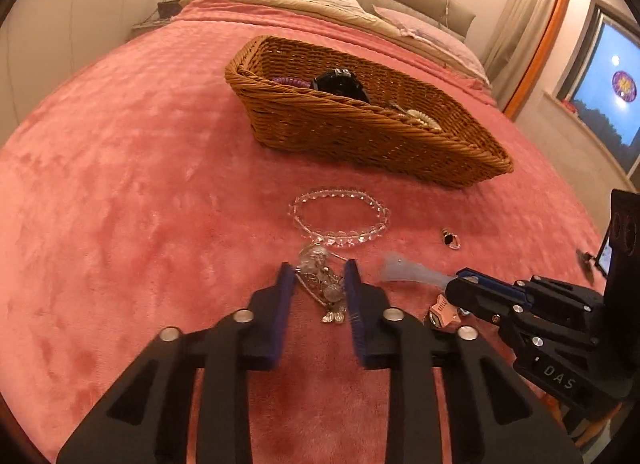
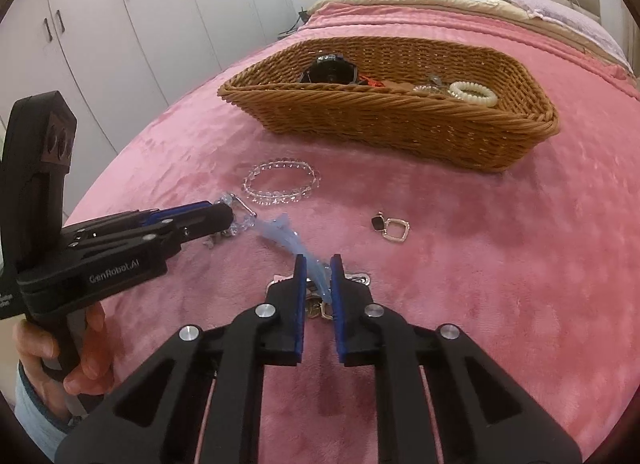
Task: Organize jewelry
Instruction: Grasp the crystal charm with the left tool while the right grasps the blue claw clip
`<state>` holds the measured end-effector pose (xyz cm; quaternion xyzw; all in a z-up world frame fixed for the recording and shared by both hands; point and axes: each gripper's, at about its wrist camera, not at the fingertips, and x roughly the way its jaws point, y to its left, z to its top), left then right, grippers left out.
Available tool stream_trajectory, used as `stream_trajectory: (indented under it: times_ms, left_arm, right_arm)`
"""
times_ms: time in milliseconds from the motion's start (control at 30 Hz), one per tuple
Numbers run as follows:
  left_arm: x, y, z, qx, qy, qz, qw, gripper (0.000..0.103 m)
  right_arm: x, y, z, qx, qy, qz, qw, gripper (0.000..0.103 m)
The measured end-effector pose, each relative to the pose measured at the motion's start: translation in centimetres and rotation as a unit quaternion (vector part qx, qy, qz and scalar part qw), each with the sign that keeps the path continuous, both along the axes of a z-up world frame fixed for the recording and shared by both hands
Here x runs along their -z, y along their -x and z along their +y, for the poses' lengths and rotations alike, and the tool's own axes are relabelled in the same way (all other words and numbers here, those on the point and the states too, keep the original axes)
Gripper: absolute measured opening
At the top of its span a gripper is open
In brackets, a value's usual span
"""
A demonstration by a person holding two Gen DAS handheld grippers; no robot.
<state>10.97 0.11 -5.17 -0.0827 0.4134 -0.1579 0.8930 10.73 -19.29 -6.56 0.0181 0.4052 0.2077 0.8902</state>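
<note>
Left wrist view: left claw [image 1: 318, 278] stood apart around a silvery chain [image 1: 324, 288]; right claw [image 2: 319, 264] clamped a translucent blue strip [image 2: 288, 238] on the plush pink bed [image 2: 480, 264], before a woven basket [image 2: 400, 128].

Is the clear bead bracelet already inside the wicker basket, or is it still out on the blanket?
Out. The clear bead bracelet lies flat on the pink blanket, in front of the wicker basket and apart from it.

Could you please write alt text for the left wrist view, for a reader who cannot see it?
The left gripper, open, straddles a tangle of silver chain jewelry on a pink blanket. Just beyond lie a clear bead bracelet and a wicker basket already holding jewelry. The right gripper, entering from the right, holds a pale blue translucent piece.
</note>
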Motion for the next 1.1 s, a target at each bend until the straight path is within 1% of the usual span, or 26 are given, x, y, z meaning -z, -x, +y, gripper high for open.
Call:
stream_trajectory:
  times_ms: [67,100,167,267,433,500,633,700,800,867,933,967,1000,1067,1100]
  left_arm:
    - [0.1,0.1,0.3,0.001,0.012,0.000,0.9999,0.018]
    - [0.2,0.1,0.5,0.001,0.018,-0.001,0.9998,0.011]
    - [0.3,0.2,0.5,0.004,0.027,-0.001,0.9996,0.011]
    - [0.4,0.4,0.7,0.008,0.031,-0.004,0.9995,0.010]
    - [0.2,1.0,0.9,0.009,0.036,-0.006,0.9993,0.009]
    - [0.0,1.4,1.1,0.002,0.036,-0.007,0.9993,0.007]
    - [-0.3,3.2,1.5,-0.006,0.036,-0.003,0.9993,0.008]
    - [-0.3,4.2,1.4,0.009,0.039,0.001,0.9992,0.008]
    - [-0.2,5.4,0.9,0.022,0.026,0.005,0.9994,0.008]
    - [-0.1,6.1,0.6,0.032,0.017,0.007,0.9993,0.009]
    - [0.0,6.5,0.6,0.034,0.012,0.007,0.9993,0.015]
    - [0.0,6.7,0.6,0.039,0.012,0.007,0.9991,0.025]
    - [-0.1,6.8,0.5,0.046,0.013,0.009,0.9988,0.038]
    - [-0.3,7.1,0.5,0.050,0.009,0.002,0.9987,0.043]
    - [-0.5,7.0,0.6,0.045,-0.001,-0.002,0.9990,0.043]
  right_arm:
    - [-0.3,0.3,-0.3,0.004,-0.005,-0.009,1.000,0.006]
    - [-0.5,0.5,-0.5,0.008,-0.010,-0.014,1.000,0.006]
    - [-0.9,0.7,-1.5,0.027,-0.023,-0.020,0.999,0.006]
    - [-1.2,1.3,-3.8,0.069,-0.043,-0.021,0.997,0.006]
    - [-1.2,3.2,-6.5,0.137,-0.013,-0.026,0.990,0.006]
    - [-1.2,3.9,-6.8,0.161,0.016,-0.031,0.986,0.006]
    - [-0.3,4.0,-6.4,0.161,0.034,-0.011,0.986,0.006]
    - [-0.1,4.1,-6.1,0.160,0.038,-0.005,0.986,0.006]
    - [-0.2,4.4,-6.3,0.160,0.032,-0.003,0.987,0.006]
    - [0.1,4.4,-6.7,0.154,0.017,0.009,0.988,0.006]
    - [0.4,4.4,-6.9,0.152,0.007,0.019,0.988,0.007]
    - [0.5,4.4,-7.1,0.149,-0.001,0.026,0.988,0.008]
    - [0.6,4.5,-7.2,0.146,-0.007,0.030,0.989,0.012]
    - [0.7,4.7,-7.5,0.139,-0.020,0.031,0.990,0.022]
    - [0.6,4.7,-7.5,0.138,-0.021,0.030,0.990,0.031]
